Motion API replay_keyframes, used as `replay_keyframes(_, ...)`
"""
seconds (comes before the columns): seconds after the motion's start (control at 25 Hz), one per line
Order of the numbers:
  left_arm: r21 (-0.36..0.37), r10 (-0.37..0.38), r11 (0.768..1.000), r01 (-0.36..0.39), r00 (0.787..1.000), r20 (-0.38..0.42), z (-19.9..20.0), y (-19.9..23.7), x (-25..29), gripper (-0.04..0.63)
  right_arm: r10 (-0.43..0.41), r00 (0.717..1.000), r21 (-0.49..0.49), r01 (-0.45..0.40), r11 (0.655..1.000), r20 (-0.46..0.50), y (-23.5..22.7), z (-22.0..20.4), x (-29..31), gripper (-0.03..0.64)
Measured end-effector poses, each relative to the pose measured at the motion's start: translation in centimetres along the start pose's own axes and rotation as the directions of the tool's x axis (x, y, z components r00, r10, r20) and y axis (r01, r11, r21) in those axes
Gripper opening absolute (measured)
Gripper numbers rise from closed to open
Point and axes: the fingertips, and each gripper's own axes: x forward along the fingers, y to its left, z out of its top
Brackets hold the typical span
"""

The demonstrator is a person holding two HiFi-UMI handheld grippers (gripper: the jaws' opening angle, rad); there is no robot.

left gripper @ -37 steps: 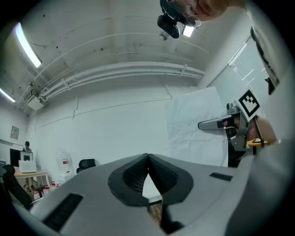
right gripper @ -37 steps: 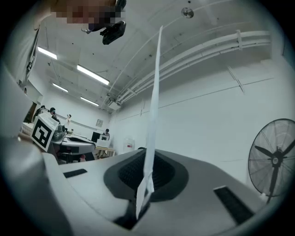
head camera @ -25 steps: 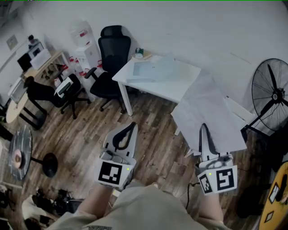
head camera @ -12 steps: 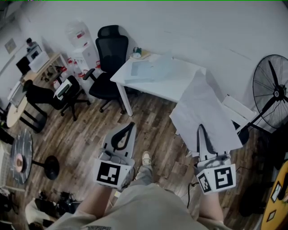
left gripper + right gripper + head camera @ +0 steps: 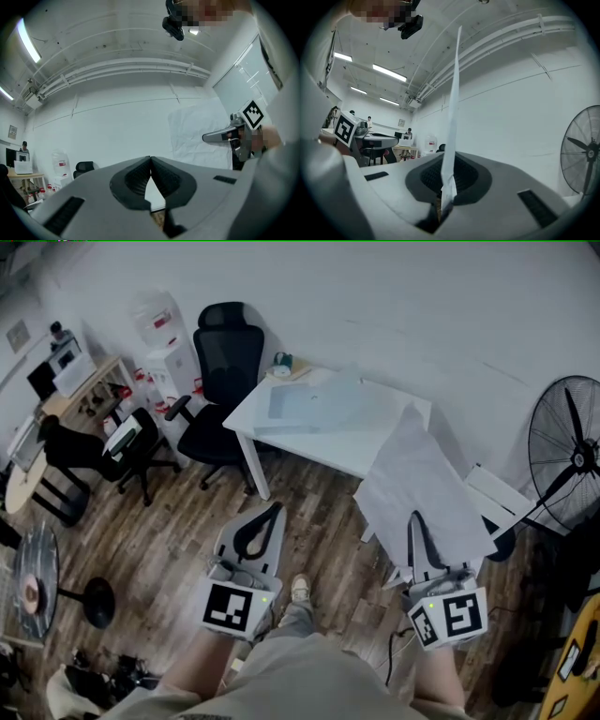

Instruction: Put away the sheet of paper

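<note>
A large, creased white sheet of paper (image 5: 422, 479) hangs upright from my right gripper (image 5: 413, 517), which is shut on its lower edge. In the right gripper view the sheet (image 5: 452, 108) stands edge-on between the pressed jaws of the right gripper (image 5: 444, 180). My left gripper (image 5: 271, 509) is level beside it at the left, shut with nothing in it; its jaw tips meet in the left gripper view (image 5: 150, 159). That view also shows the sheet (image 5: 197, 136) and the right gripper (image 5: 220, 136) off to the right. A white table (image 5: 375, 442) with a clear folder (image 5: 309, 404) stands ahead.
A black office chair (image 5: 220, 362) and a water dispenser (image 5: 164, 338) stand left of the table. A standing fan (image 5: 567, 451) is at the right. A second chair (image 5: 112, 442), a desk and a round stool (image 5: 94, 601) are at the far left. Wood floor lies below.
Both grippers and the hanging sheet have moved forward toward the white table, which now sits nearer and lower in view. A shoe of the person now shows on the floor.
</note>
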Motion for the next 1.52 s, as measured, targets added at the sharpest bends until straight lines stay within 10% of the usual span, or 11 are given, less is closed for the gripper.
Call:
replay_keyframes(0.92, -0.044, -0.068, 0.997, 0.066, 0.996, -0.051, -6.6, 17.9, 21.9, 0.020, -0.018, 0.992, 0.025, 0.021, 0.999, -0.122, -6.1, -3.9, 27.4, 0.023)
replay_keyframes(1.52, -0.045, 0.028, 0.998, -0.034, 0.990, -0.135, -12.7, 26.7, 28.7, 0.020, 0.082, 0.972, 0.117, -0.057, 0.991, -0.221, -9.9, -8.8, 40.4, 0.023)
